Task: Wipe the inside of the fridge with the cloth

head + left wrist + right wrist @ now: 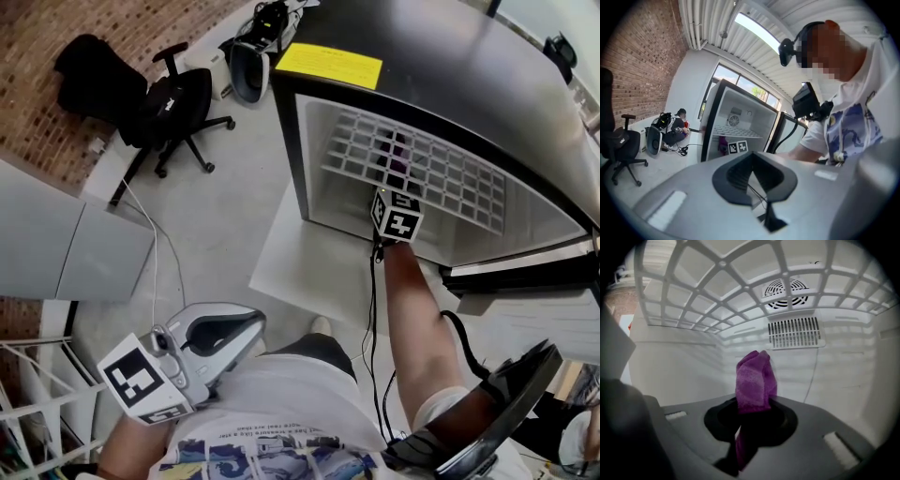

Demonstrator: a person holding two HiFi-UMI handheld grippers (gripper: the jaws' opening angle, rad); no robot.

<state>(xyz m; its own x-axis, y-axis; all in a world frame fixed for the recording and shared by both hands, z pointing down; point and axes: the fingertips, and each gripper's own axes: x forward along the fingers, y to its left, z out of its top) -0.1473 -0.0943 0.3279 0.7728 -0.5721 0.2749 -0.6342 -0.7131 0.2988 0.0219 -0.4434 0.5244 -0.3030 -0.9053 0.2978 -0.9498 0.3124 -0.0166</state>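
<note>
Head view overhead; fridge (pixel 450 66) common to all three views.

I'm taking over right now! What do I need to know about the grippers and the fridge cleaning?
Right gripper: shut on the purple cloth, inside the open fridge, under the wire shelf, facing the back wall vents.
Left gripper: shut, empty, held low by the person's body, outside the fridge.
Done: the cloth is gripped and inside the fridge. How much is already wiped does not show.
Left: wipe the inner walls and bottom, then bring the cloth out.
</note>
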